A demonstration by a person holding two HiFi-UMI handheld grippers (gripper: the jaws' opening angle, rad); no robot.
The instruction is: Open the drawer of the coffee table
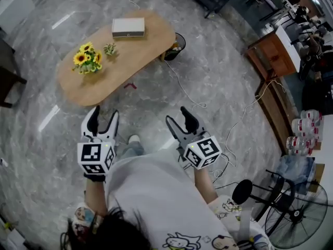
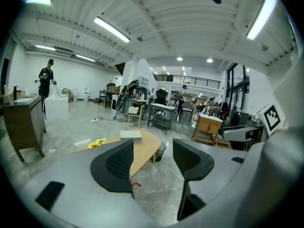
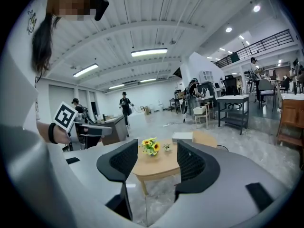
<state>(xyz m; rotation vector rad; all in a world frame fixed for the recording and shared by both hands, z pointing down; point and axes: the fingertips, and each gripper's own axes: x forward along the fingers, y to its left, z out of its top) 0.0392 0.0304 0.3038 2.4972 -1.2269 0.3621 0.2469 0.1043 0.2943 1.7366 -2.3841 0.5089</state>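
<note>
Your coffee table (image 1: pixel 114 56) lies in the upper left-centre of the head view, a long rounded wooden top set at a slant. Its drawer does not show in any view. The right gripper view shows only the top's edge and a leg, so you will likely have to get lower or come round to find the drawer front.

On the table stand a bunch of sunflowers (image 1: pixel 87 58) and a small plant (image 1: pixel 109 48) near the middle. A white box (image 1: pixel 128 27) sits toward the upper end. All of them are on top, so they should not hinder a drawer beneath, though a hard pull could shake the flowers. A dark bin (image 1: pixel 177 45) stands just beside the table's upper right end, and a cable (image 1: pixel 183 87) trails over the floor (image 1: pixel 208 82) to the right of it.

Both claws are at the lower centre of the head view, well apart from the table. The left claw (image 1: pixel 103 116) has its jaws spread with nothing between them, and so does the right claw (image 1: pixel 180 117). You hold them side by side and pointed at the table. That suits an approach, and the spread jaws are ready for a handle. The task looks barely begun.
</note>
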